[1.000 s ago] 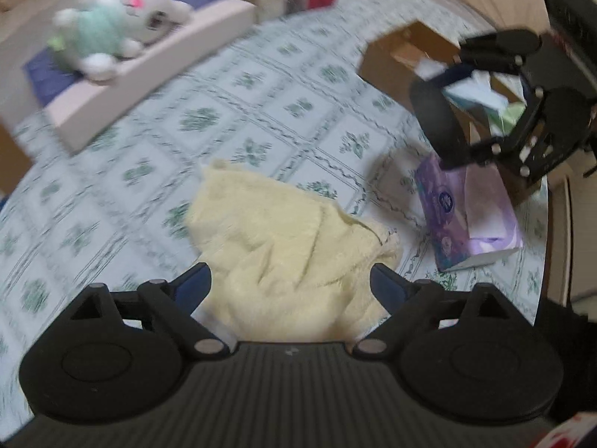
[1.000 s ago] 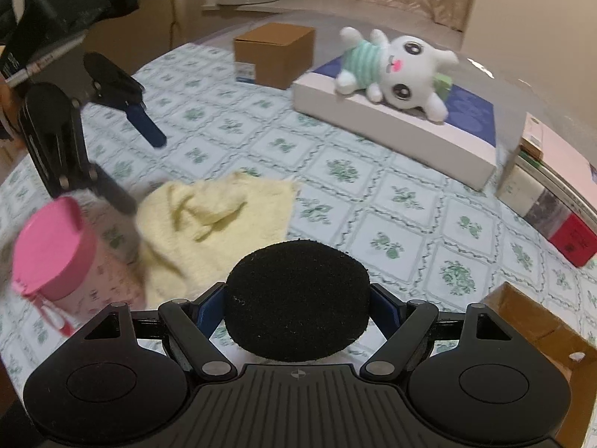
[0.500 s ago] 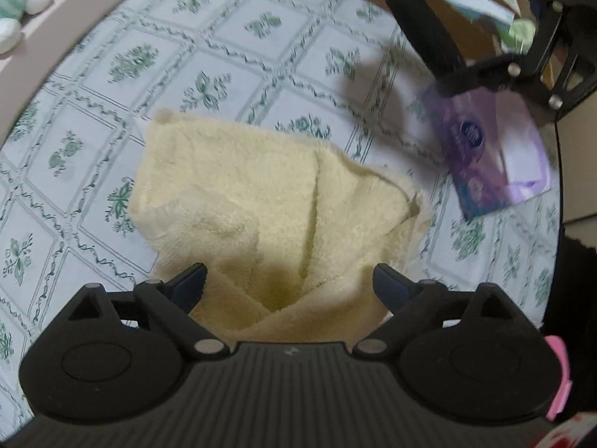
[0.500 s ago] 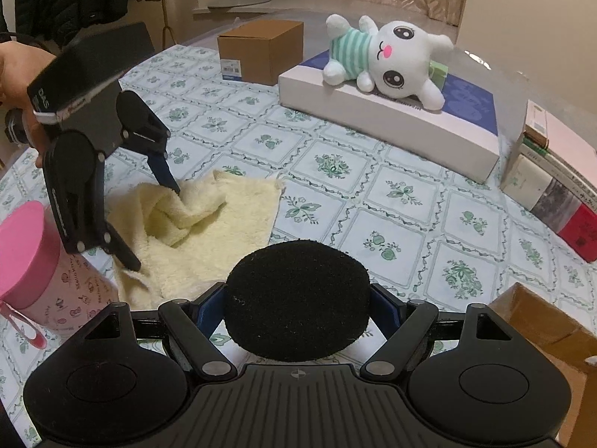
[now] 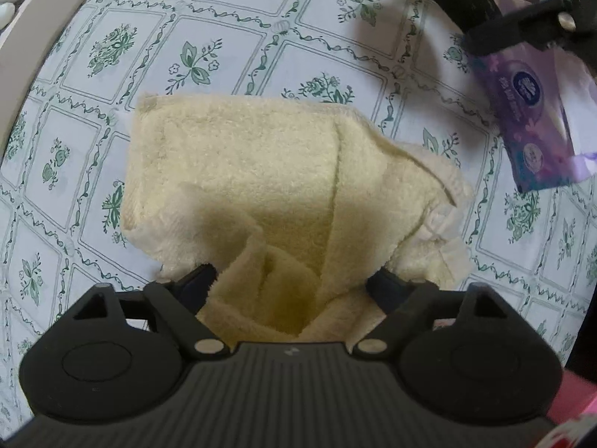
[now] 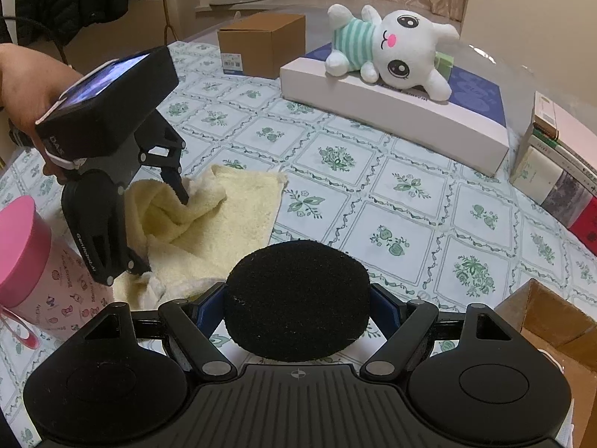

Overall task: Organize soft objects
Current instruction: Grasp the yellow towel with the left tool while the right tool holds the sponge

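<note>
A crumpled pale yellow towel (image 5: pixel 261 186) lies on the floral tablecloth. My left gripper (image 5: pixel 294 280) is open and pressed down into it, with a raised fold between the fingers; it also shows in the right wrist view (image 6: pixel 164 231) straddling the towel (image 6: pixel 216 224). My right gripper (image 6: pixel 296 302) is shut on a round black sponge (image 6: pixel 298 298), held above the table near the towel's right side. A white plush bunny (image 6: pixel 391 52) lies on a flat white box (image 6: pixel 391 112) at the far side.
A pink-lidded cup (image 6: pixel 33 261) stands left of the towel. A purple tissue pack (image 5: pixel 530 112) lies right of it. A closed cardboard box (image 6: pixel 261 43), stacked books (image 6: pixel 559 171) and an open carton (image 6: pixel 552 321) ring the table.
My left gripper came down onto the towel and pushed its open fingers into the cloth, bunching a fold between them. My right gripper held the sponge nearly still.
</note>
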Tool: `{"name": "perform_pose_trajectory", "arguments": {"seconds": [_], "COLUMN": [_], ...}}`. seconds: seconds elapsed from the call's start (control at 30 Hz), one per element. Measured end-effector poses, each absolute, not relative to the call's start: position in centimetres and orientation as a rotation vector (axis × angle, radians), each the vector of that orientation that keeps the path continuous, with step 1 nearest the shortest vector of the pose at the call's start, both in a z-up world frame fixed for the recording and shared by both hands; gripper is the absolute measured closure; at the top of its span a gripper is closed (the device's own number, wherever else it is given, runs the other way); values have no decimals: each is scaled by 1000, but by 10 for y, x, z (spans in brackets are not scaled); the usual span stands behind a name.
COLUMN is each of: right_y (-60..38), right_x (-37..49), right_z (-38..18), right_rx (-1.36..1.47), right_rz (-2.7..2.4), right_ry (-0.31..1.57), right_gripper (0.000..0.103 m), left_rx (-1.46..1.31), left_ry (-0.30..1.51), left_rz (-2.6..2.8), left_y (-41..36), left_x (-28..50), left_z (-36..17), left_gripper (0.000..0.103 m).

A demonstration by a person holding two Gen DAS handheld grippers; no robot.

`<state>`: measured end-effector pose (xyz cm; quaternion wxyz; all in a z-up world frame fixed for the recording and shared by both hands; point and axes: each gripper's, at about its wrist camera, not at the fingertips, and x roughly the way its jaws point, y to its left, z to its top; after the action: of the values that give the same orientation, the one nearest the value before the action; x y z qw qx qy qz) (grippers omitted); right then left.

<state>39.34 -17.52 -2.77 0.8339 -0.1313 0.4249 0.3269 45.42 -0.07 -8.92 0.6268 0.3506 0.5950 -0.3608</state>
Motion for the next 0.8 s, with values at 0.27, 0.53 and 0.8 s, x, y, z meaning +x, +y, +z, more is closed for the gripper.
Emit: {"name": "perform_pose_trajectory", "arguments": {"seconds": [0.27, 0.53, 0.8], "right_y": [-177, -184, -192], "right_x": [394, 389, 373], "right_z": [-27, -22, -1], "right_rx": [-265, -252, -237], "right_rz": [687, 665, 622], "right_ry": [893, 884, 857], "right_gripper": [24, 24, 24], "left_rx": [772, 727, 639], "left_ry": [1344, 1266, 1152], "left_rz": [-826, -761, -622], "left_y": [-11, -17, -21], "left_x": [462, 467, 456], "left_z": [-77, -55, -10], "left_gripper": [70, 83, 83]}}
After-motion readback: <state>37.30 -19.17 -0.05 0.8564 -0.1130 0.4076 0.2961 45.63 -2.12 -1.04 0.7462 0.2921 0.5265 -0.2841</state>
